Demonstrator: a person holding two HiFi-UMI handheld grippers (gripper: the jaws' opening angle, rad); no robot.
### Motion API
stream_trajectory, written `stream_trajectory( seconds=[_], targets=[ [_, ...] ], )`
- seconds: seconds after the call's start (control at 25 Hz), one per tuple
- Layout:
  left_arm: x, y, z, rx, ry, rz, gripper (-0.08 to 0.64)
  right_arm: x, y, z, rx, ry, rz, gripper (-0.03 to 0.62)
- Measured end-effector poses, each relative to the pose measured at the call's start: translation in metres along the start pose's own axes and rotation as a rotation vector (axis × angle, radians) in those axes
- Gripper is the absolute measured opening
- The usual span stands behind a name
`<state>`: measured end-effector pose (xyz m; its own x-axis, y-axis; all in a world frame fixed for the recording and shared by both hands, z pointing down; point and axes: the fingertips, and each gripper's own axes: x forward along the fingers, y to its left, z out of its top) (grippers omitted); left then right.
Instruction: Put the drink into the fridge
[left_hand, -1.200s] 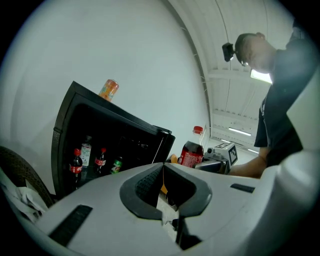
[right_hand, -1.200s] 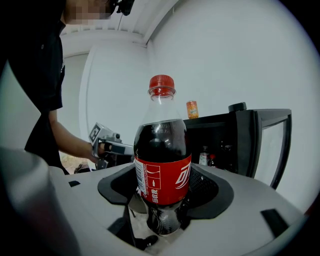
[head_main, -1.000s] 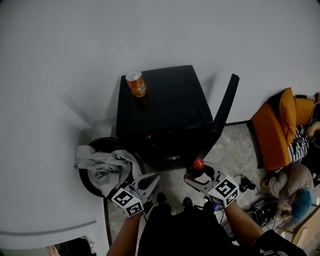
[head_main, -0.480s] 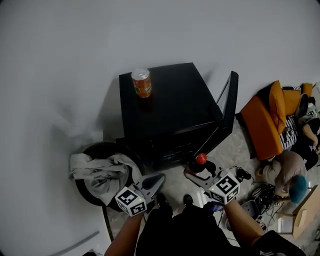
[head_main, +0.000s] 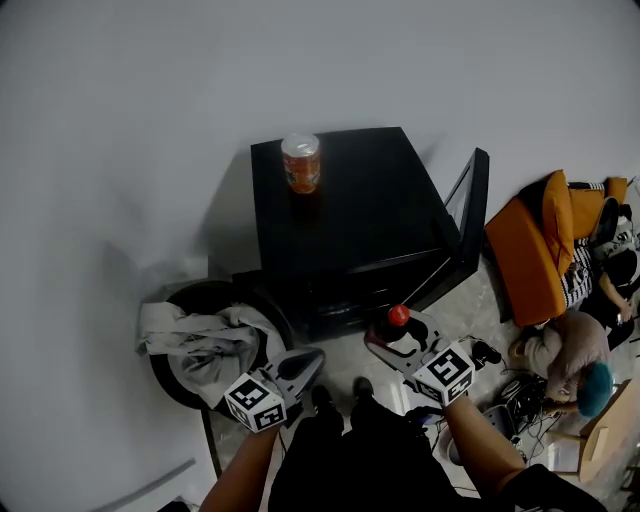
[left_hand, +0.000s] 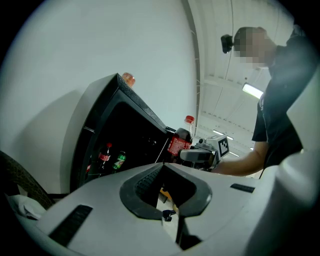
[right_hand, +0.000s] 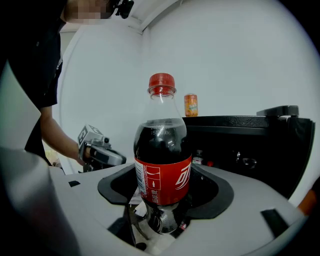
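Note:
A cola bottle (head_main: 398, 322) with a red cap stands upright in my right gripper (head_main: 400, 342), which is shut on its lower body. It is just in front of the black mini fridge (head_main: 350, 215), whose door (head_main: 470, 225) hangs open to the right. In the right gripper view the bottle (right_hand: 162, 155) fills the middle, with the fridge (right_hand: 245, 137) behind it. My left gripper (head_main: 306, 358) is shut and holds nothing, low and left of the fridge front. From the left gripper view, a cola bottle (left_hand: 103, 155) and a green bottle (left_hand: 119, 160) stand inside the fridge.
An orange can (head_main: 301, 162) stands on the fridge top, near its back left corner. A dark round bin (head_main: 190, 300) with grey cloth (head_main: 205, 340) sits left of the fridge against the white wall. An orange bag (head_main: 525, 255) and floor clutter with cables (head_main: 520, 400) lie to the right.
The head view has swung a little, so the fridge sits further right. Both grippers stay low in front of the fridge, and the right one still holds the bottle.

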<state>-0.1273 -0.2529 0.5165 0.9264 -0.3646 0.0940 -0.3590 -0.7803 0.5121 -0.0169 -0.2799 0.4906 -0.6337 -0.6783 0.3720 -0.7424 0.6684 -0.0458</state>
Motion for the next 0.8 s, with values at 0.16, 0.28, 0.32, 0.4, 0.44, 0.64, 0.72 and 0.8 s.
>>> stream_trajectory(
  seconds=[0.16,0.28,0.32,0.4,0.44,0.64,0.72,0.8],
  targets=[
    [0.006,0.005,0.001,0.003,0.007,0.027,0.011,0.01,-0.012,-0.005,-0.022,-0.006,0.019,0.324],
    [0.012,0.006,0.002,0.012,0.022,0.041,0.012,0.018,-0.019,-0.013,-0.017,-0.012,0.025,0.324],
    [0.014,0.007,0.002,0.014,0.024,0.044,0.012,0.02,-0.022,-0.016,-0.018,-0.014,0.027,0.324],
    [0.02,0.008,0.002,0.016,0.025,0.048,0.012,0.025,-0.027,-0.019,-0.026,-0.03,0.033,0.324],
    [0.024,0.009,0.001,0.014,0.026,0.048,0.011,0.027,-0.03,-0.02,-0.03,-0.041,0.033,0.324],
    [0.032,0.015,-0.011,0.02,0.05,0.053,0.011,0.048,-0.045,-0.035,-0.049,-0.074,0.03,0.324],
    [0.033,0.021,-0.017,0.038,0.056,0.053,0.012,0.057,-0.052,-0.044,-0.054,-0.085,0.026,0.324],
    [0.033,0.03,-0.025,0.037,0.053,0.061,0.012,0.066,-0.057,-0.052,-0.051,-0.101,0.022,0.324]
  ],
)
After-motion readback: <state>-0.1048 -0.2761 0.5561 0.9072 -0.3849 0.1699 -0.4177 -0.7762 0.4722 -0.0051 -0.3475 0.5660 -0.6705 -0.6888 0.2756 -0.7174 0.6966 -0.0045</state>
